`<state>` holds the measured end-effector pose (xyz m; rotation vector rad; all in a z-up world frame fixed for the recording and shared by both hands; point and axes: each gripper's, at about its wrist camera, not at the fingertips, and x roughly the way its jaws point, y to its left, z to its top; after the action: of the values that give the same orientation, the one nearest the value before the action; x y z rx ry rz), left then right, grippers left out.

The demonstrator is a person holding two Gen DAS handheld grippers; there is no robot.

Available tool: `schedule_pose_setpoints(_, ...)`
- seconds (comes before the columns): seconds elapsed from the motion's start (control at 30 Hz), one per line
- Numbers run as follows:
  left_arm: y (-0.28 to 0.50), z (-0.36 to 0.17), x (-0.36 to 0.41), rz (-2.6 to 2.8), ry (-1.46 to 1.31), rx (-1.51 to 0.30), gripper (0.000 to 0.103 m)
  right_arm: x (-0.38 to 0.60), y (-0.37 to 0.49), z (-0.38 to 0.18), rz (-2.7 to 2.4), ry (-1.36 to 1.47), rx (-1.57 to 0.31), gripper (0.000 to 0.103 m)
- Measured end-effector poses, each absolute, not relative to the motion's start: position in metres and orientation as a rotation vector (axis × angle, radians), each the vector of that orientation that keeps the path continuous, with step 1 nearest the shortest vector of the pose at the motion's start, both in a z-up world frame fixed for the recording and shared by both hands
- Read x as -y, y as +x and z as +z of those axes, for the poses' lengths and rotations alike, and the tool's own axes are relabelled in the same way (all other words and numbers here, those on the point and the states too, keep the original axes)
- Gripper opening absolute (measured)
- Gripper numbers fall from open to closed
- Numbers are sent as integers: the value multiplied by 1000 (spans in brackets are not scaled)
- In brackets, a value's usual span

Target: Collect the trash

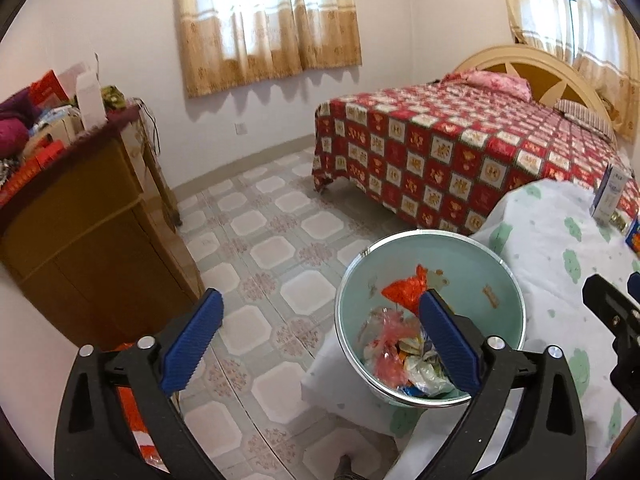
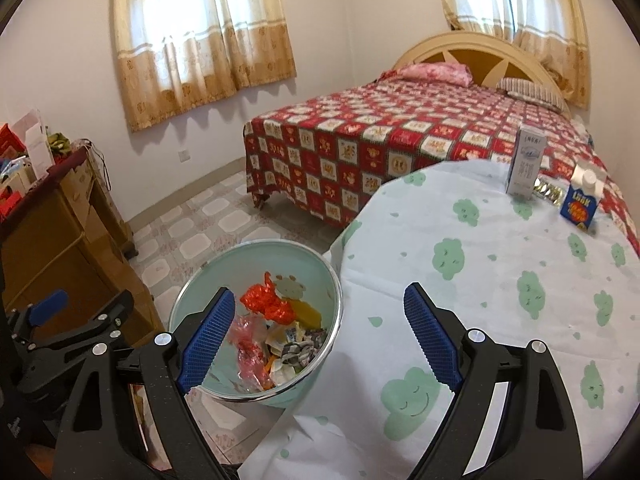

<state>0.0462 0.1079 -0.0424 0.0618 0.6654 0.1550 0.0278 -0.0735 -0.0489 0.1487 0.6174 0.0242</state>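
Mint trash bin on the tiled floor, just beside the table edge, holds a red wrapper, pink plastic, maybe paper scraps. Left gripper and right gripper: fingers apart, empty. Two cartons stand at the far edge; bed beyond.

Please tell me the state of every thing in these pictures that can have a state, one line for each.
left gripper: open, nothing between its jaws
right gripper: open, nothing between its jaws
trash bin: upright beside the table, no lid, part-filled with wrappers
grey carton: upright on the table
blue carton: upright on the table, white cap on
foil wrapper: lying flat between the cartons
curtains: drawn shut
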Motion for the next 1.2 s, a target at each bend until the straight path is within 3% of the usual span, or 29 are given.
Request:
schedule_pose_setpoints(0.43, 5, 24, -99, 133, 89, -511, 97, 86, -18, -7, -39, 184, -442, 87)
schedule_pose_setpoints(1.2, -19, 51, -96, 88, 77, -432, 97, 92, -48, 28, -73, 183, -355, 88)
